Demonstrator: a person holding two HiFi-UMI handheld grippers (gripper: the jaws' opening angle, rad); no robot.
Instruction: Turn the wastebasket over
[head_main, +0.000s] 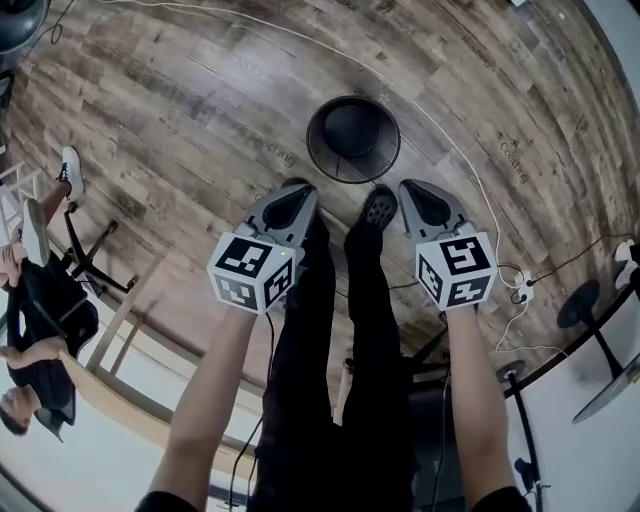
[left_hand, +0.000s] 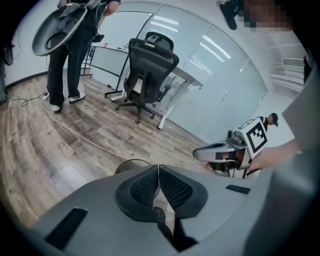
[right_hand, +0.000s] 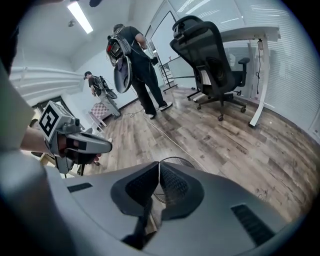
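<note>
The wastebasket (head_main: 309, 140) stands upright on the wooden floor (head_main: 180, 110), mouth up, just beyond the toes of the person's shoes (head_main: 378, 208); it lies ahead of and below both tools, about midway between them, so neither hand is clearly nearer. The left gripper (head_main: 296, 190) and right gripper (head_main: 410, 188) both slant down toward it with their jaws pressed together on nothing; each is apart from the rim. It looks like a round, dark, mesh-walled bin, seemingly empty; its long axis runs vertically, so tipping it calls for a hold at the rim or wall.
</note>
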